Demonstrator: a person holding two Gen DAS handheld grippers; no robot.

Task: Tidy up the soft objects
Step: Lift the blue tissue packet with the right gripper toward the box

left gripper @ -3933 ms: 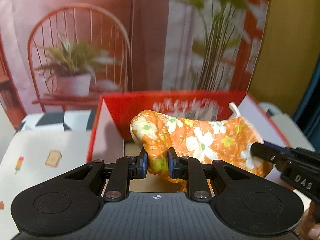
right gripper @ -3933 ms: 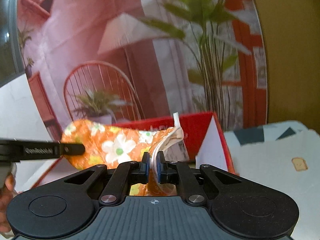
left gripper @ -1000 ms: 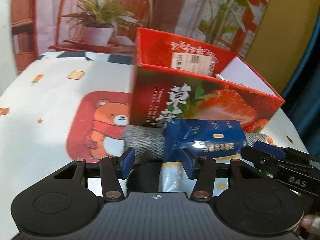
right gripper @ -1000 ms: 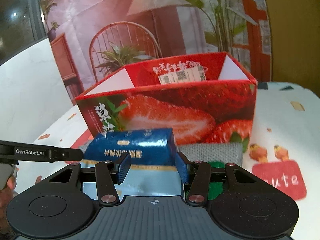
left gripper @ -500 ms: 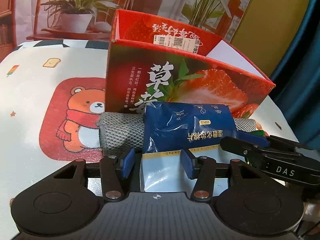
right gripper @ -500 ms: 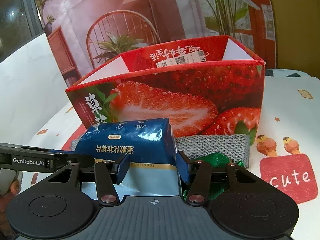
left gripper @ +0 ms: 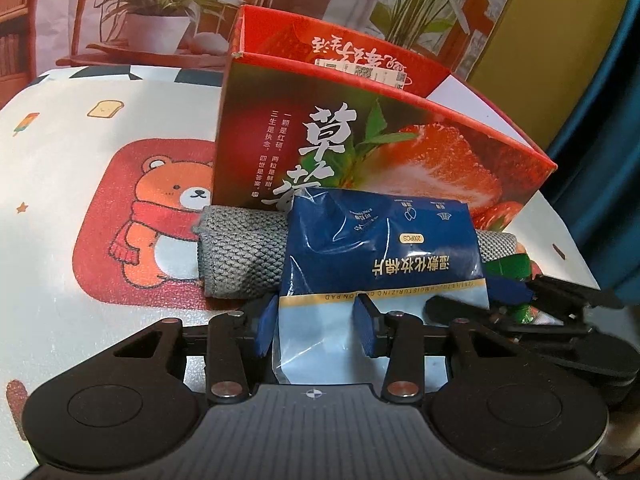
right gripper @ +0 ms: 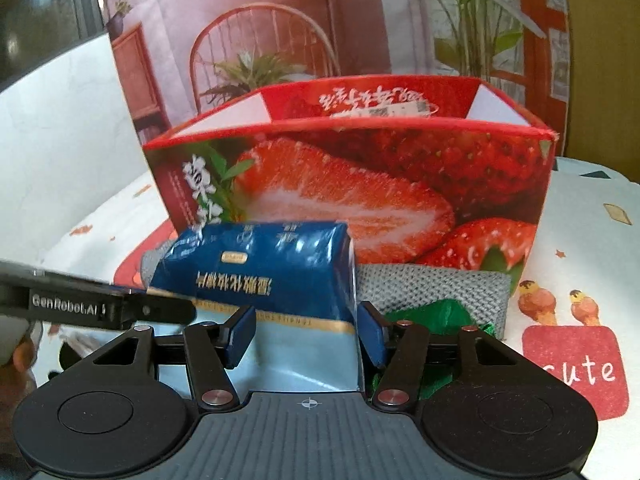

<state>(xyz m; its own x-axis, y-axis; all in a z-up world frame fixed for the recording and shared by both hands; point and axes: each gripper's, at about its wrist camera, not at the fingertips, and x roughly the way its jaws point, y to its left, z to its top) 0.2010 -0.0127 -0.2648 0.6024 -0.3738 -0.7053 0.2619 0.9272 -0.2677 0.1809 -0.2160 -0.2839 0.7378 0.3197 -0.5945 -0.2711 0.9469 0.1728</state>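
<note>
A blue pack of cotton pads [left gripper: 380, 248] lies on a grey knitted cloth [left gripper: 240, 252] in front of the red strawberry box [left gripper: 360, 148]. My left gripper [left gripper: 316, 328] is open, its fingers on either side of the pack's pale near end. My right gripper [right gripper: 306, 334] is open too, straddling the same pack [right gripper: 260, 268] from the other side. The grey cloth [right gripper: 432, 284] and a green wrapped item [right gripper: 432, 312] lie just right of it. The box [right gripper: 360, 192] stands open at the top. The orange floral mitt is not in view.
The table has a white cloth printed with a red bear patch [left gripper: 152, 216] at left and a red "cute" patch [right gripper: 576, 368] at right. A printed backdrop [right gripper: 320, 20] stands behind the box. A blue curtain [left gripper: 600, 160] hangs at far right.
Both grippers let go of the orange floral mitt, which went into the box, then came down low in front of it. In the last second they closed in around the blue pack.
</note>
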